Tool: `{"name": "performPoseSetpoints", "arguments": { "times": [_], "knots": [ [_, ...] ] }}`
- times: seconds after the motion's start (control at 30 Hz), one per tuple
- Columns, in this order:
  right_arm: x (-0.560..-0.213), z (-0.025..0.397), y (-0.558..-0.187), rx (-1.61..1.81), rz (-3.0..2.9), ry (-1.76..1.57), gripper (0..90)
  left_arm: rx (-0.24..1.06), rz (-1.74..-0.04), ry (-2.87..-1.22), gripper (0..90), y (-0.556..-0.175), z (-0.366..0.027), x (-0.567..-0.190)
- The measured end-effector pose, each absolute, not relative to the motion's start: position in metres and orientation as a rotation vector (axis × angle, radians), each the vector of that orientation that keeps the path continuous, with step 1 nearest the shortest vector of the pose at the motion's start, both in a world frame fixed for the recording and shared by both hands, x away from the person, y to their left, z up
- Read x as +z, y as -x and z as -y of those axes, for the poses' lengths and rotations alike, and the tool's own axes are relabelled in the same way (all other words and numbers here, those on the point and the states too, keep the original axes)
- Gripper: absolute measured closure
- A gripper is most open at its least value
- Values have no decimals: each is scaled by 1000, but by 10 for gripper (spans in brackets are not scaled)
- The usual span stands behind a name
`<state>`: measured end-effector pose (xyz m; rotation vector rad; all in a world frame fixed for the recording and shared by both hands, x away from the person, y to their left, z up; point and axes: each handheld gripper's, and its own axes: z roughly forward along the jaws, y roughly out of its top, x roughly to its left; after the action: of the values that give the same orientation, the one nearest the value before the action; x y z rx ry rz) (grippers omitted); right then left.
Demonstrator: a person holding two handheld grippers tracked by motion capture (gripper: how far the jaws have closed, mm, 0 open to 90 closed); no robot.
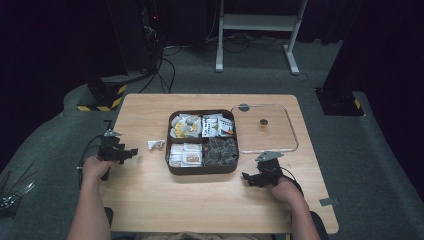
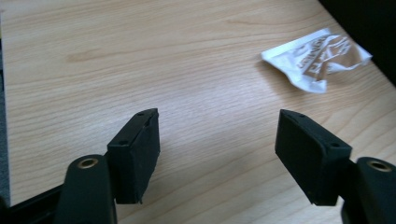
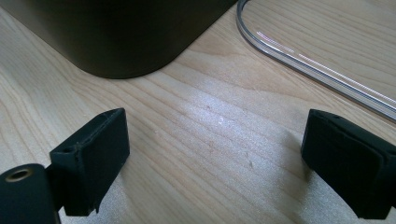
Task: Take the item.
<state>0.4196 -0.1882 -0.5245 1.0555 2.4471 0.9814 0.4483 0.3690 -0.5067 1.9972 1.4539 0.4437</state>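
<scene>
A dark brown tray with four compartments sits near the middle of the wooden desk. Its two compartments on the far side hold a yellow and white heap of wrapped pieces and some white packets with printed labels; the two on the near side hold pale packets on the left and dark wrapped pieces on the right. Just to the right of the tray a clear lid lies flat on the desk, with a small dark knob in its centre, and its near edge touches or almost touches the tray. To the left of the tray, a little apart from it, lies one small white sachet on the bare wood. The left gripper is further left of the tray, beyond the sachet, held in a hand; in the left gripper view its jaws stand wide apart over the desk with nothing between them. The right gripper is just beside the near right corner of the tray, and its jaws are also spread apart and empty.
</scene>
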Motion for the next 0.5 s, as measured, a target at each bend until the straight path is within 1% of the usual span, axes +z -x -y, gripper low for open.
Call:
{"name": "performPoseSetpoints", "arguments": {
  "times": [0.2, 0.23, 0.33, 0.43, 0.5],
  "knots": [
    [-525, 188, -420, 982, -2446, -1056, 77, 451, -1453, -2004, 288, -449, -375, -514],
    [-525, 188, -420, 981, -2446, -1057, 77, 455, -1443, -2001, 268, -449, -376, -516],
    [-525, 188, -420, 981, -2445, -1057, 77, 491, -1424, -1997, 256, -450, -380, -518],
    [-525, 188, -420, 981, -2445, -1057, 77, 577, -1419, -2008, 223, -449, -382, -523],
    [-525, 188, -420, 981, -2445, -1056, 77, 589, -1435, -1980, 201, -450, -382, -524]
  ]
}}
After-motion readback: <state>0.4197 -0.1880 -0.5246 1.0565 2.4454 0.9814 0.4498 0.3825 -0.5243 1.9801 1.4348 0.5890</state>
